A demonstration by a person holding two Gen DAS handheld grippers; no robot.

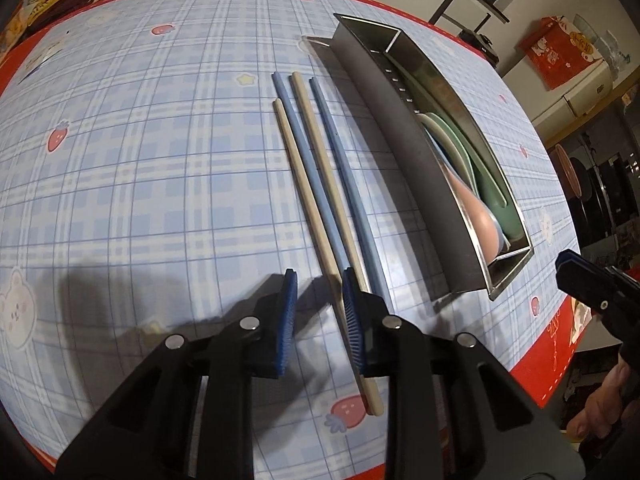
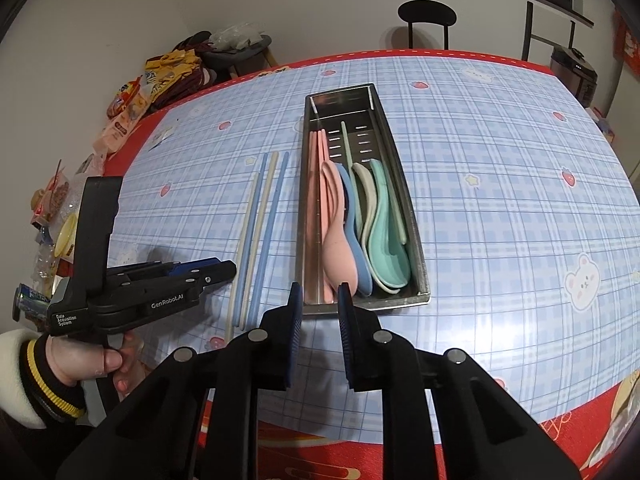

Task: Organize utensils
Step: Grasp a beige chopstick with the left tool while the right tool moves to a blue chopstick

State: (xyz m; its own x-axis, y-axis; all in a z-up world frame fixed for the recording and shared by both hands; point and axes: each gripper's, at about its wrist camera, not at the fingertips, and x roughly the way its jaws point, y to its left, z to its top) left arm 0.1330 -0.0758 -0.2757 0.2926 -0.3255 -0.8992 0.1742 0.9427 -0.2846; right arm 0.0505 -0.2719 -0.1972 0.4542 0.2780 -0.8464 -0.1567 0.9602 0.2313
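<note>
Several chopsticks lie side by side on the checked tablecloth: two beige chopsticks (image 1: 316,168) (image 2: 260,216) and two blue chopsticks (image 1: 344,168) (image 2: 272,216). Right of them stands a steel utensil tray (image 1: 404,168) (image 2: 416,216) holding pink, blue and green spoons (image 2: 360,232) and pink chopsticks (image 2: 314,200). My left gripper (image 1: 318,284) (image 2: 224,268) is open, low over the near ends of the chopsticks, its right finger touching or over a beige one. My right gripper (image 2: 318,296) is open and empty, just short of the tray's near end.
The table (image 2: 520,200) has a red border at its edges. Snack bags (image 2: 132,100) and clutter are piled beyond the left edge. A black chair (image 2: 426,20) stands at the far side. A red box (image 1: 556,52) sits on a cabinet to the right.
</note>
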